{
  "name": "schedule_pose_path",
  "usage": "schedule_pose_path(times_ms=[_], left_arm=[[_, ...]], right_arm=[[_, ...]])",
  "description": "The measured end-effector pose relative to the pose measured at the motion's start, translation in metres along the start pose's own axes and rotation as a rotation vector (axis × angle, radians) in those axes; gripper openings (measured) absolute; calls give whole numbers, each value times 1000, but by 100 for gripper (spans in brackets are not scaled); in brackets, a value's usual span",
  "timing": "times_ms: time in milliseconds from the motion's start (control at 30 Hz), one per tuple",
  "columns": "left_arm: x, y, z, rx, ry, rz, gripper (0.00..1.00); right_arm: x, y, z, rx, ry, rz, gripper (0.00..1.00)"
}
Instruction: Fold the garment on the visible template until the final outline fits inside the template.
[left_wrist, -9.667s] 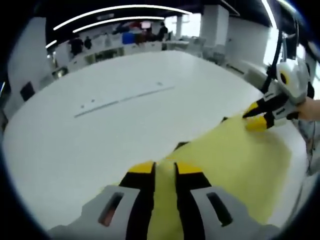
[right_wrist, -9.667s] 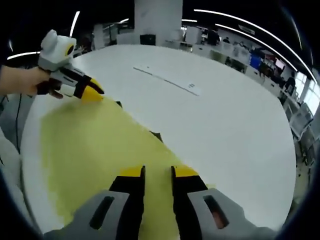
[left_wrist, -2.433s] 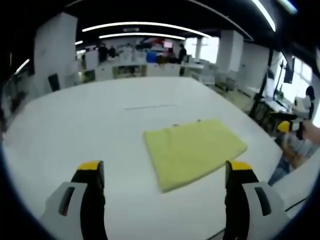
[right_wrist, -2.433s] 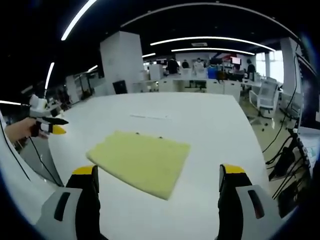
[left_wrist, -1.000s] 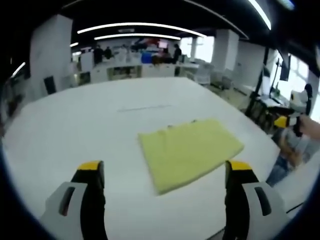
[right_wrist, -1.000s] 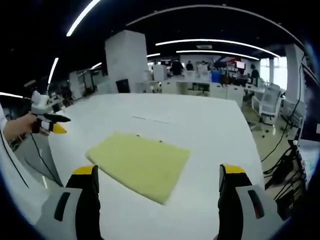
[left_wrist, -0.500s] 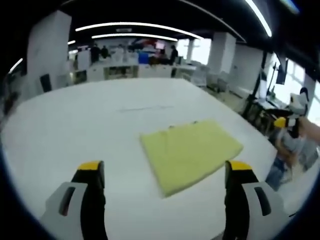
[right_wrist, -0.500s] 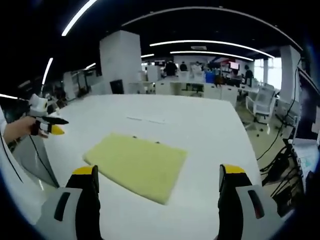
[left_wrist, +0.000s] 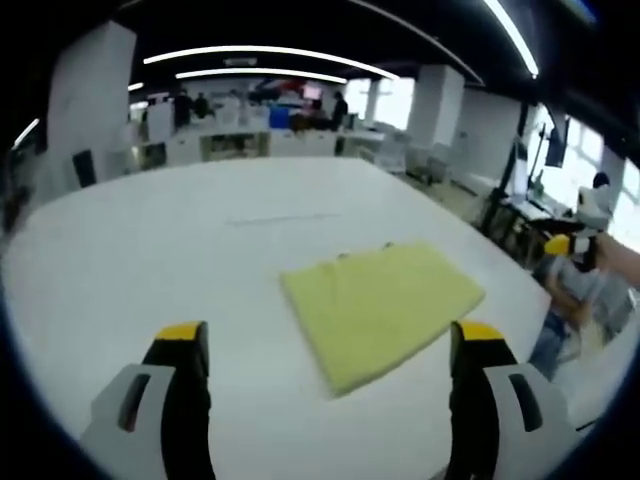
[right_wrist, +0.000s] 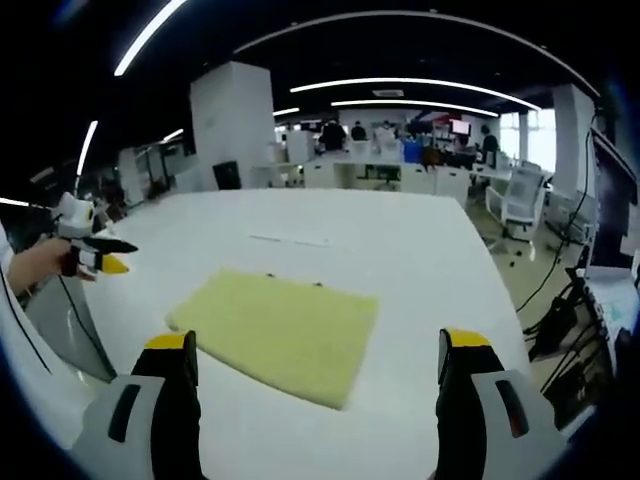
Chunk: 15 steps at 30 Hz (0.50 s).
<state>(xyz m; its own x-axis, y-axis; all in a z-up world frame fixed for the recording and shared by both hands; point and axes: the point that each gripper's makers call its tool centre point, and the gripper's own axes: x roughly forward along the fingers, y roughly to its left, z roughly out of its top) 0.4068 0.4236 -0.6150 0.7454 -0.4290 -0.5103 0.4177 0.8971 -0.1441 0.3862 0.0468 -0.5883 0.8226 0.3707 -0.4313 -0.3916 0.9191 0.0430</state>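
Note:
The yellow garment (left_wrist: 380, 310) lies folded into a flat rectangle on the white table (left_wrist: 140, 260), with two small dark marks at its far edge. In the right gripper view the garment (right_wrist: 275, 335) sits in the middle of the table (right_wrist: 430, 270). A thin grey line (left_wrist: 282, 218) marks the table beyond it, and that line (right_wrist: 290, 240) is apart from the cloth. My left gripper (left_wrist: 330, 338) stands open above the near table edge, holding nothing. My right gripper (right_wrist: 316, 342) is also open and empty. A hand holds the left gripper (right_wrist: 95, 257) off the table's left edge.
The right gripper (left_wrist: 568, 246) shows past the table's right edge. Office desks and people (left_wrist: 250, 105) stand far behind. A white pillar (right_wrist: 230, 125), a chair (right_wrist: 520, 205) and cables (right_wrist: 560, 310) lie beyond the table.
About ten seconds ago both grippers were shut on the spread yellow cloth. Now both are open and drawn back, and the cloth lies folded. Over the last second only the views drift slightly.

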Motion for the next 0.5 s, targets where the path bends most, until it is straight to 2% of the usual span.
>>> schedule_pose_path(times_ms=[233,367,500], left_arm=[[-4,0,-3,7,8,-12,97],[-4,-6,5,12,-10,-23,98],[-3,-12,6,25,-8,-33,98]], right_arm=[[0,2,2,7,-4,-8,100],[0,1,2,9,-5,-10,100],[-1,-3,0,16,-6,-14,100]])
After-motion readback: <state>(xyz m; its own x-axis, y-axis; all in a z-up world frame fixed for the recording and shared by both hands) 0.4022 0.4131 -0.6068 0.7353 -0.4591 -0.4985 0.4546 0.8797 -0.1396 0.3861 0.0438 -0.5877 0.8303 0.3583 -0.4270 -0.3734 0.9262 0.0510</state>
